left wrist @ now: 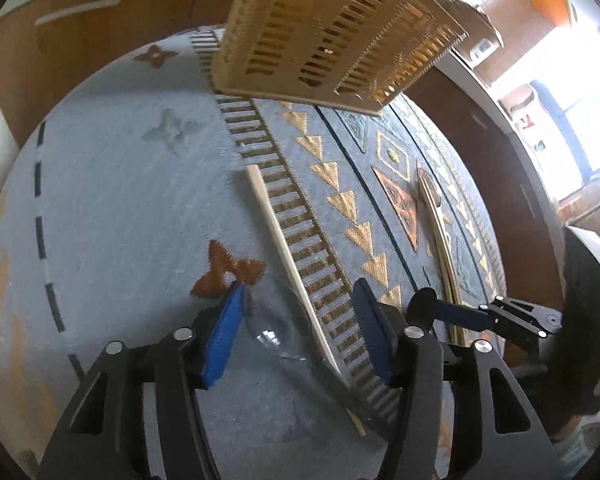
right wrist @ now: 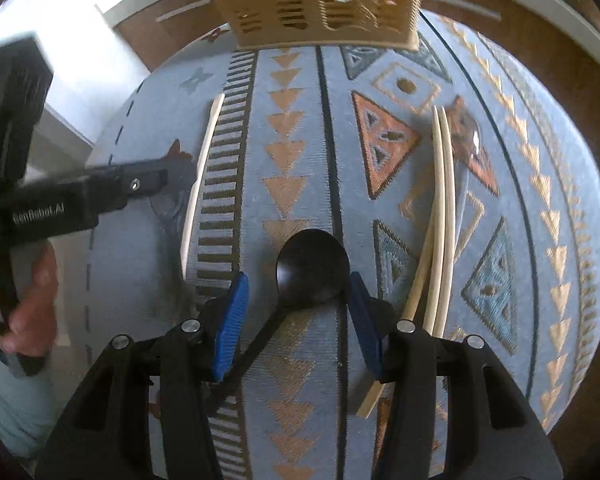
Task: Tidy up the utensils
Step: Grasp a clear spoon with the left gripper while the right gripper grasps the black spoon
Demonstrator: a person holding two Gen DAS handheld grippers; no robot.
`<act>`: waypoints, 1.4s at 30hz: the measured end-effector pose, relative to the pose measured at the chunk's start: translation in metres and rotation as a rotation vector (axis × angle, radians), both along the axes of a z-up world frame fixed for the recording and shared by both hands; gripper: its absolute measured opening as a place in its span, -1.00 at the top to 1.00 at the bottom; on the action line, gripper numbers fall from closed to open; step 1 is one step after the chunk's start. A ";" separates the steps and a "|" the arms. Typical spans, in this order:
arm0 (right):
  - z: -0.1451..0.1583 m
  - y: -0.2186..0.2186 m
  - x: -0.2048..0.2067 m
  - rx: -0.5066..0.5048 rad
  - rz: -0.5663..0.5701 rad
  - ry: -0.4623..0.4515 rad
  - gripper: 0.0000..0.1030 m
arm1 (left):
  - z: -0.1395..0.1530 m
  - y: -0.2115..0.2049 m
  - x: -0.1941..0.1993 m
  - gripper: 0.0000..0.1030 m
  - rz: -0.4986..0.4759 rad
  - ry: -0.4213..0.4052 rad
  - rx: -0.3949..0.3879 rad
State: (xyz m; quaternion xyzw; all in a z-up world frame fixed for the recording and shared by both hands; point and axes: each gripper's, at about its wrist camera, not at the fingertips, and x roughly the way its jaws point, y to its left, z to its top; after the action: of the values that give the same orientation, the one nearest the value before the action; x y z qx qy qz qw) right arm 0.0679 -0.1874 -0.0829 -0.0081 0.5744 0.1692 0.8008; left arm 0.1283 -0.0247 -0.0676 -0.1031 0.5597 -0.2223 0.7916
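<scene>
A black spoon (right wrist: 312,266) lies on the patterned cloth between the blue pads of my open right gripper (right wrist: 298,292); its handle runs back toward the left pad. My left gripper (left wrist: 298,304) is open above a clear plastic spoon (left wrist: 274,338) and a single wooden chopstick (left wrist: 296,276). That chopstick also shows in the right wrist view (right wrist: 202,176). Several more chopsticks (right wrist: 440,216) lie to the right of the black spoon, beside another clear spoon (right wrist: 470,148). A beige slotted utensil basket (left wrist: 332,28) (right wrist: 320,0) stands at the far end of the cloth.
The patterned blue cloth (right wrist: 300,140) covers a round table with a brown wooden edge (right wrist: 580,92). In the right wrist view the left gripper's black body (right wrist: 92,192) and the person's hand (right wrist: 32,312) fill the left side. The right gripper's finger (left wrist: 460,316) shows in the left wrist view.
</scene>
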 end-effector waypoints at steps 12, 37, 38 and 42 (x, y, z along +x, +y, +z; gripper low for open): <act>-0.002 -0.005 -0.023 -0.042 0.061 -0.070 0.40 | 0.001 -0.015 -0.048 -0.16 0.006 -0.086 0.173; -0.002 0.004 -0.031 -0.061 0.157 -0.087 0.44 | 0.001 -0.024 -0.049 0.28 -0.402 -0.203 0.353; -0.002 0.003 -0.030 -0.054 0.156 -0.084 0.44 | 0.002 -0.024 -0.046 0.28 -0.433 -0.197 0.351; -0.003 0.003 -0.029 -0.043 0.152 -0.077 0.44 | 0.004 -0.017 -0.043 0.09 -0.431 -0.176 0.341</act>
State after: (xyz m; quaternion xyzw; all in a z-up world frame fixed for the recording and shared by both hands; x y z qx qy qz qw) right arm 0.0386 -0.1841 -0.0856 -0.0755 0.5444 0.2165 0.8069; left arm 0.0849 -0.0420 -0.0640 0.1723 0.5272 -0.2961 0.7776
